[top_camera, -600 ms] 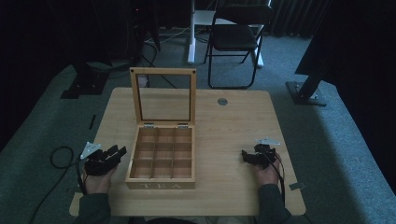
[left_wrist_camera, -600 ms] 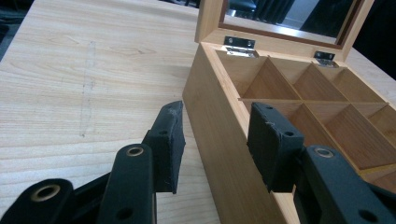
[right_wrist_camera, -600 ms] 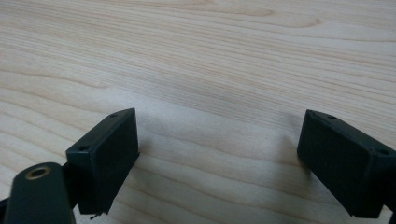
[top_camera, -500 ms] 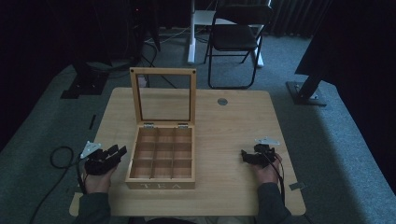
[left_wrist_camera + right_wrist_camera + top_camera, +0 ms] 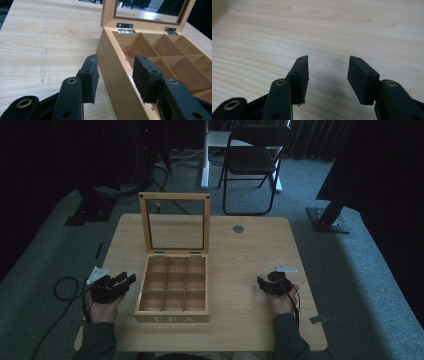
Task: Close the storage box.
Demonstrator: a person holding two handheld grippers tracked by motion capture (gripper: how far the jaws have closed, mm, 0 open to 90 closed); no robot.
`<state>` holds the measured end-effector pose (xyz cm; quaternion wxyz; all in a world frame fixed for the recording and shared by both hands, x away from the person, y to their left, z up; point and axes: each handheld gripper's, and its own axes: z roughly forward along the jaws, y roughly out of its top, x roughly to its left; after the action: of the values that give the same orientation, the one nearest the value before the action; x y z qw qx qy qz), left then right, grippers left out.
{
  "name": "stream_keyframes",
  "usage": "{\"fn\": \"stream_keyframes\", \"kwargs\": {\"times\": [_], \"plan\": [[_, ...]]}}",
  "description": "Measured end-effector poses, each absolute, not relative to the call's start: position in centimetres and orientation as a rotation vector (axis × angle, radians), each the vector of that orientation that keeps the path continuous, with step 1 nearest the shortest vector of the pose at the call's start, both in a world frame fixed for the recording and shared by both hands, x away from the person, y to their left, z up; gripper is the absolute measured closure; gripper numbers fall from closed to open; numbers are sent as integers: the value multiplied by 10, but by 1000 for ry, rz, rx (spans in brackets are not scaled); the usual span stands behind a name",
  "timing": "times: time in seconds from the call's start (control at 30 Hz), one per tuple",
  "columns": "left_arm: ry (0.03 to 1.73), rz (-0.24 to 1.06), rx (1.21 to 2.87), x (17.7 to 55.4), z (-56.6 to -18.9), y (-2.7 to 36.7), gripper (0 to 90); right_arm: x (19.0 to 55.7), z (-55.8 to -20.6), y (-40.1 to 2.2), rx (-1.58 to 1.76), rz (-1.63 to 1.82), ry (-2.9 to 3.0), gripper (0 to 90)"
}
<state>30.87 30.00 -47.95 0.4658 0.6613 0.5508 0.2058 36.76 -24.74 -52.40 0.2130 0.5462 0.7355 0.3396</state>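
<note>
box (image 5: 172, 290) sitting open at centre of high view, lid (image 5: 174, 222) standing upright behind. left gripper (image 5: 125, 281) resting at lower left, released, jaws straddling box's near wall (image 5: 117, 75) without pressing it. right gripper (image 5: 261, 282) lying at lower right, well apart from box, released, gaping over bare table (image 5: 337, 27).
</note>
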Motion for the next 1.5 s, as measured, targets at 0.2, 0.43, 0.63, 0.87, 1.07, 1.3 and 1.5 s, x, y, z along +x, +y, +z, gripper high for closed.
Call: {"fn": "stream_keyframes", "kwargs": {"times": [0.2, 0.43, 0.63, 0.87, 1.07, 1.3, 1.5], "plan": [[1347, 507, 1644, 312, -477, 299, 560, 372, -511, -216, 1372, 972, 2140, 511], [1346, 500, 1647, 315, -476, 298, 551, 387, -493, -185, 1297, 1035, 2195, 515], [1343, 494, 1658, 316, -479, 297, 549, 397, -480, -160, 1236, 1083, 2224, 538], [1347, 489, 1656, 316, -481, 298, 549, 411, -469, -137, 1173, 1098, 2241, 547], [1346, 483, 1661, 317, -483, 296, 548, 426, -460, -128, 1162, 1154, 2236, 656], [1347, 486, 1658, 316, -483, 296, 548, 450, -443, -113, 1141, 1220, 2235, 660], [1347, 488, 1660, 315, -483, 297, 547, 465, -431, -100, 1111, 1236, 2232, 683]]}}
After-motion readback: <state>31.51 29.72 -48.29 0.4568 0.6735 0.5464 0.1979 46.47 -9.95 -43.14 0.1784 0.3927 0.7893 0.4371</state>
